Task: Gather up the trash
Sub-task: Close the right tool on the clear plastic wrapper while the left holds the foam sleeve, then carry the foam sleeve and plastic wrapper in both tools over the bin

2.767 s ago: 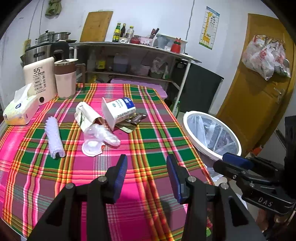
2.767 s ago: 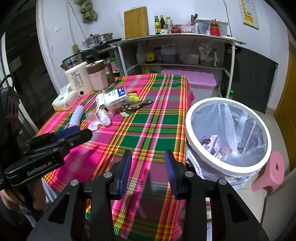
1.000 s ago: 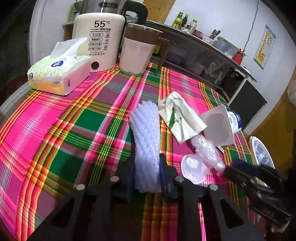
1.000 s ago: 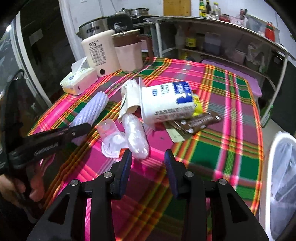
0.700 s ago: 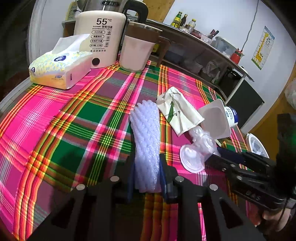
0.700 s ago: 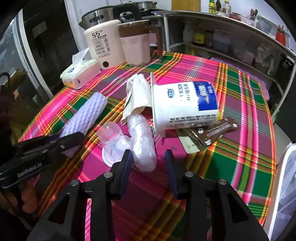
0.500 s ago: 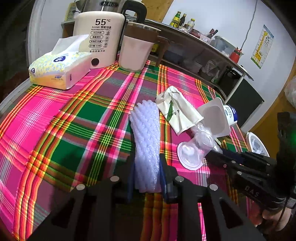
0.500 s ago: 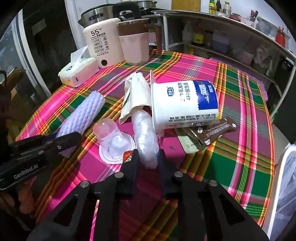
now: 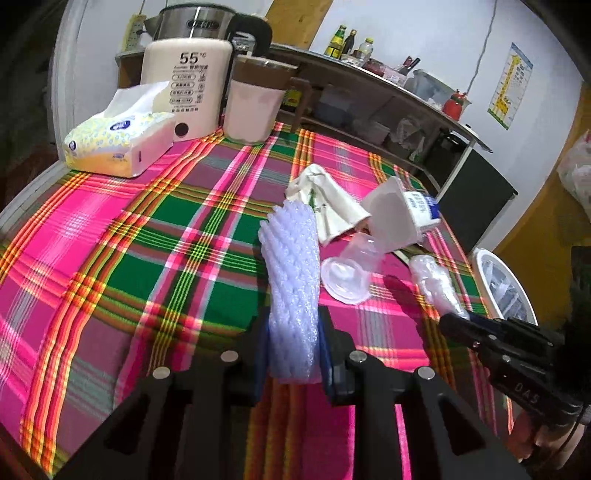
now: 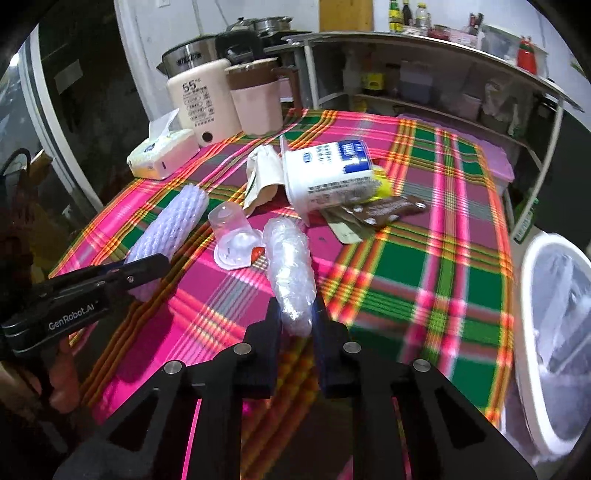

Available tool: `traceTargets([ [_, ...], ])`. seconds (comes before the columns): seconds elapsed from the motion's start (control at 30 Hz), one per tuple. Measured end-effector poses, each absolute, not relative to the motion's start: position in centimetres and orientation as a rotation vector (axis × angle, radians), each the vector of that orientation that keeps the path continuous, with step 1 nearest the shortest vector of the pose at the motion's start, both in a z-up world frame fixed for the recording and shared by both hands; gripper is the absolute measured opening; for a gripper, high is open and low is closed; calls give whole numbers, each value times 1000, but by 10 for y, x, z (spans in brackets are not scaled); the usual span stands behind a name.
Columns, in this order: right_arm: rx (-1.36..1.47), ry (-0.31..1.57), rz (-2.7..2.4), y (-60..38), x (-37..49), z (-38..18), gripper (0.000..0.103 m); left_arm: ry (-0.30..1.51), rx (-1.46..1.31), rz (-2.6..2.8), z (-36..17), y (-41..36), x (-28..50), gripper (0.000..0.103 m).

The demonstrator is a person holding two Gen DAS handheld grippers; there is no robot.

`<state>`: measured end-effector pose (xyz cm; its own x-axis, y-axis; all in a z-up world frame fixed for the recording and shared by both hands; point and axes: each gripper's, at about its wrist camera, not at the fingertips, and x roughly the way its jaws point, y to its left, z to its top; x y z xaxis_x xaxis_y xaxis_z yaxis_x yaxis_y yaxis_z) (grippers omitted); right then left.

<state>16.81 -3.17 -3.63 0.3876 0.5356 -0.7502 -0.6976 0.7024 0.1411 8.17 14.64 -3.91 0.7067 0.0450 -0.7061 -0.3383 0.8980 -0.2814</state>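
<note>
Both held: foam sleeve (image 9: 293, 291) btwn left jaws, crumpled wrap (image 10: 291, 275) btwn right.

A home kitchen and dining corner.
A plaid-clothed table (image 9: 110, 236) held a kettle (image 9: 184, 81) and tissue box (image 9: 118, 144); shelves (image 10: 424, 70) carried bottles (image 9: 338, 37) and pots (image 10: 258, 24).

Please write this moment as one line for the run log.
left gripper: shut on foam net | right gripper: closing on plastic wrap | bin: right of table | phase: pickup
</note>
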Motion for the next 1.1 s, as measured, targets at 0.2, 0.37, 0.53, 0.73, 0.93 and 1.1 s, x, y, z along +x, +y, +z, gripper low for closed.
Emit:
traceTargets([
  [0.2, -148, 839, 744, -65, 154, -21, 16, 733, -397, 198, -24, 130, 67, 25],
  [0.37, -118, 812, 709, -88, 141, -9, 16, 706, -378, 171, -10, 115, 59, 25],
  [0.53, -98, 787, 688, -107, 130, 1, 16, 685, -356, 141, 1, 100, 54, 25],
  [0.73, -76, 769, 666, -125, 123, 7, 16, 684, -331, 102, 8, 81, 55, 25],
  [0.93, -56, 758, 645, -141, 120, 9, 16, 691, -301, 62, 12, 59, 59, 25],
  [1.1, -42, 751, 626, -154, 121, 10, 16, 696, -277, 28, 14, 43, 65, 25],
])
